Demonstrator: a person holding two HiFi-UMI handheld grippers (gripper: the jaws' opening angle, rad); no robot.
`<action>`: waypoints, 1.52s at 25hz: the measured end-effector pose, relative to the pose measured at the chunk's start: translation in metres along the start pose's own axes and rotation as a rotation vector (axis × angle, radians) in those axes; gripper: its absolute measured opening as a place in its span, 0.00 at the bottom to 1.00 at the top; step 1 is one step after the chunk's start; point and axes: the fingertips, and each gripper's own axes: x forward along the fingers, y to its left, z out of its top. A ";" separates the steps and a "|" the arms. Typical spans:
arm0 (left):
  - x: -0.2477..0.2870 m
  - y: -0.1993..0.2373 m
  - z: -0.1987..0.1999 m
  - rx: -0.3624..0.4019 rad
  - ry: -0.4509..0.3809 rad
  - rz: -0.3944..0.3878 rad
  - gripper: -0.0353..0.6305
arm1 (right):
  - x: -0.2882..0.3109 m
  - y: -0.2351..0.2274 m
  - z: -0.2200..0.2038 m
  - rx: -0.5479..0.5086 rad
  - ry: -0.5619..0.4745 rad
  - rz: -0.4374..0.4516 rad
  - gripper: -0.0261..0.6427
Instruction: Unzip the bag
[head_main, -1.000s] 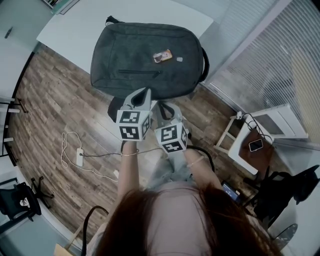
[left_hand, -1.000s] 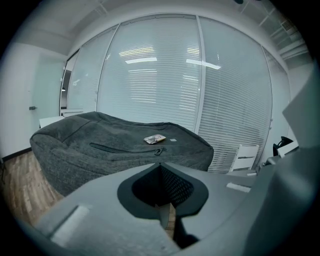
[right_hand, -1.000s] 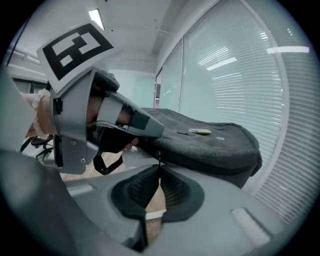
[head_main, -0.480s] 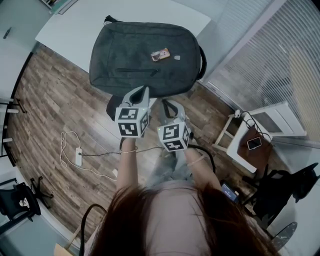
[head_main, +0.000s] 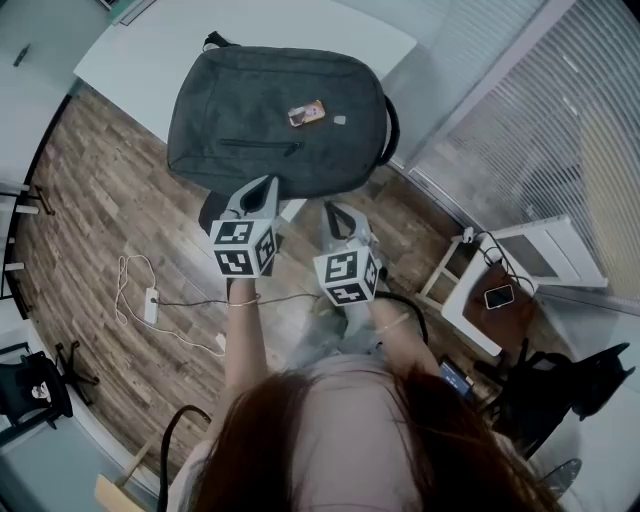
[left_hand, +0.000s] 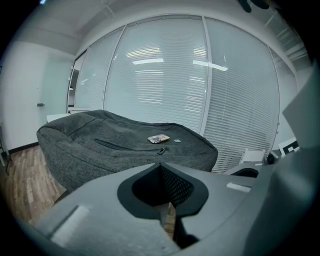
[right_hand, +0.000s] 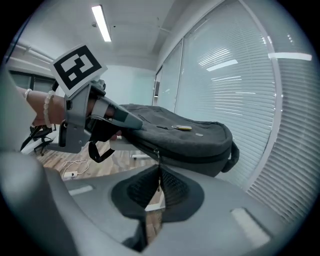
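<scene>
Head view, bag: my dark grey bag (head_main: 270, 120) lay flat on the white table (head_main: 130, 55) at the far side of the scene, with a small card (head_main: 306, 114) on top.
Head view, tools: my left gripper (head_main: 268, 184) and right gripper (head_main: 333, 210) pointed side by side at the bag's near edge.
Left gripper view: its jaws were pressed together with nothing between them, and the bag's pocket zipper (left_hand: 127, 147) lay beyond.
Right gripper view: its jaws pinched the zipper pull (right_hand: 159, 161) hanging from the bag's side zip. My left gripper showed at left, its tip at the bag's edge.
</scene>
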 end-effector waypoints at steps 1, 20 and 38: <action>0.000 0.000 0.000 -0.004 -0.003 0.004 0.06 | -0.001 -0.002 0.000 -0.003 -0.002 0.006 0.06; 0.000 -0.001 0.001 0.001 -0.038 0.053 0.06 | -0.014 -0.054 -0.011 -0.008 -0.012 0.057 0.06; 0.001 -0.002 0.000 0.010 -0.041 0.089 0.06 | -0.013 -0.107 -0.010 -0.019 -0.022 0.052 0.06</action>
